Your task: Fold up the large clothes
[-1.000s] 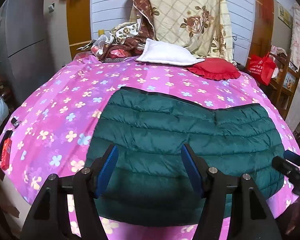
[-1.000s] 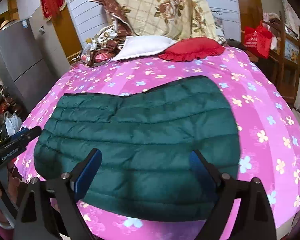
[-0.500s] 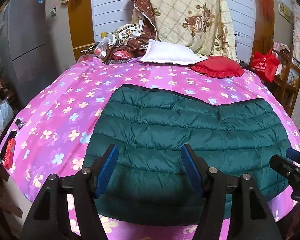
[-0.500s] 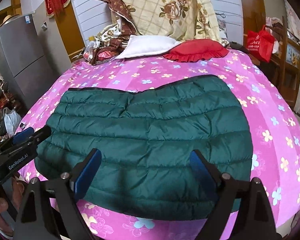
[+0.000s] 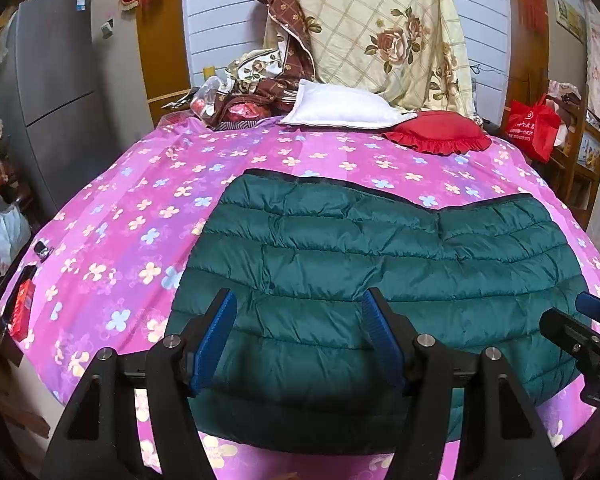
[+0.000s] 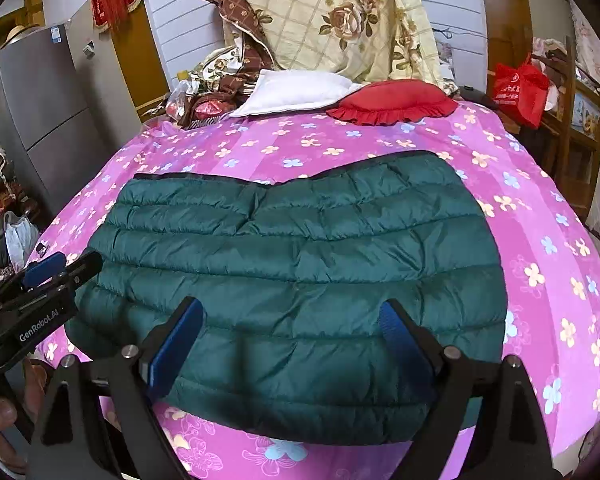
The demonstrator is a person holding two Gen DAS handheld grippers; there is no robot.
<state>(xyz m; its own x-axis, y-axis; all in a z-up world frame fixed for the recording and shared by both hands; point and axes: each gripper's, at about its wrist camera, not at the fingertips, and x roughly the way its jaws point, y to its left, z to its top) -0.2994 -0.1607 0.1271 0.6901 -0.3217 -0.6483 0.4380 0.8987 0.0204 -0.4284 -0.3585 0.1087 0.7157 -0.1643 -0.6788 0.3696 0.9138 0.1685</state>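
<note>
Green quilted jacket (image 5: 380, 264) lies flat on the floral bedspread (image 5: 132, 216). Left gripper (image 5: 300, 320) and right gripper (image 6: 290, 324) hover apparently clear above it, jaws spread wide, gripping nothing.

A dark green quilted down jacket (image 5: 380, 272) lies folded flat on a bed under a pink flower-print sheet (image 5: 148, 216), its horizontal stitched channels running side to side. A black-trimmed edge marks its far side, dipping near the middle, while its rounded near edge sits close to the foot of the bed (image 6: 548, 240). The shiny fabric is lightly wrinkled.
</note>
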